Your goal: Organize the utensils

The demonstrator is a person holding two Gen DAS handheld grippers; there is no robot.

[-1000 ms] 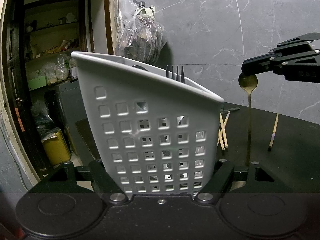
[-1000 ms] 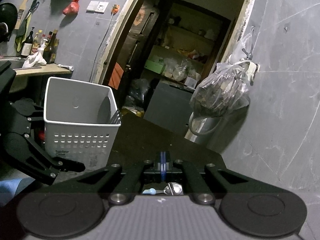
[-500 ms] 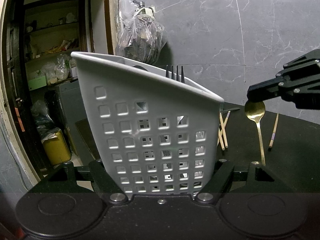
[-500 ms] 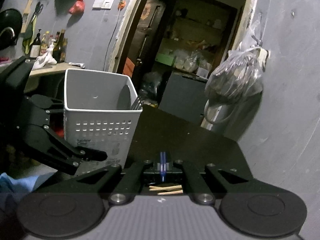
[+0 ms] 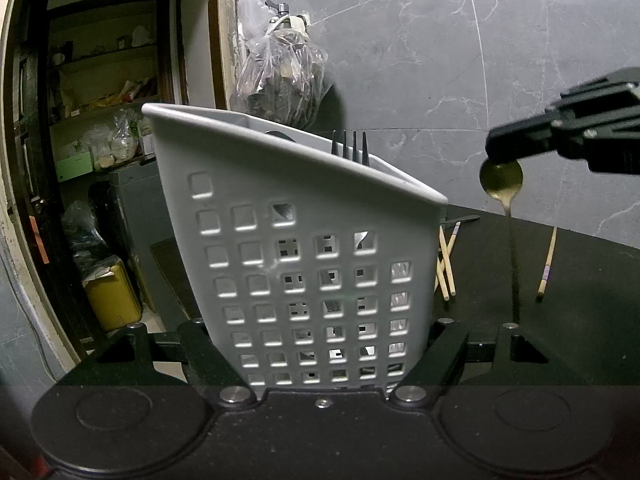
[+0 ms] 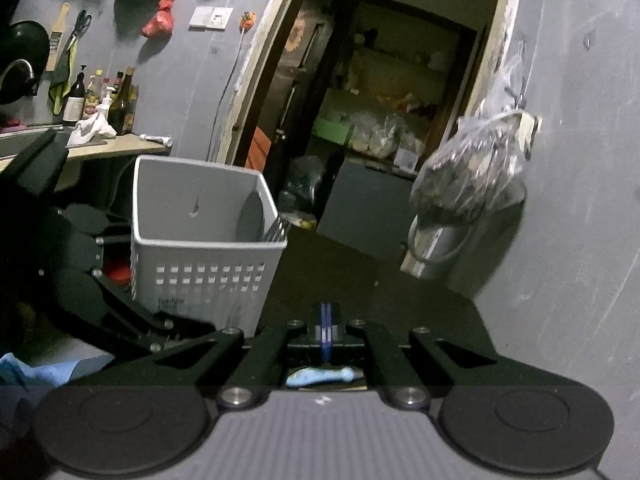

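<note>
The left gripper is clamped on the lower walls of the white perforated caddy, which fills the middle of the left wrist view and stands on the dark table. Its position matches the earlier frames; no shift is seen. A fork stands in the far right corner of the caddy, tines above the rim.

The right gripper is fully closed and pinches a gold spoon at the top of its bowl, so the spoon hangs handle-down at the right of the left wrist view. A second ago the spoon hung closer to the caddy; half a second ago it sat lower and further right; it is now higher again and further right still, with the handle running down towards the table. In the right wrist view the pads meet with no gap, the caddy stands to the near left, and the spoon itself is hidden below the fingers.

Judgement: the spoon is lifted and secured but not yet over the caddy opening. The carry must still go left and above the rim.

Chopsticks lie loose on the table to the right of the caddy, and a blue-handled utensil lies under the right gripper. Sorting is incomplete.
</note>
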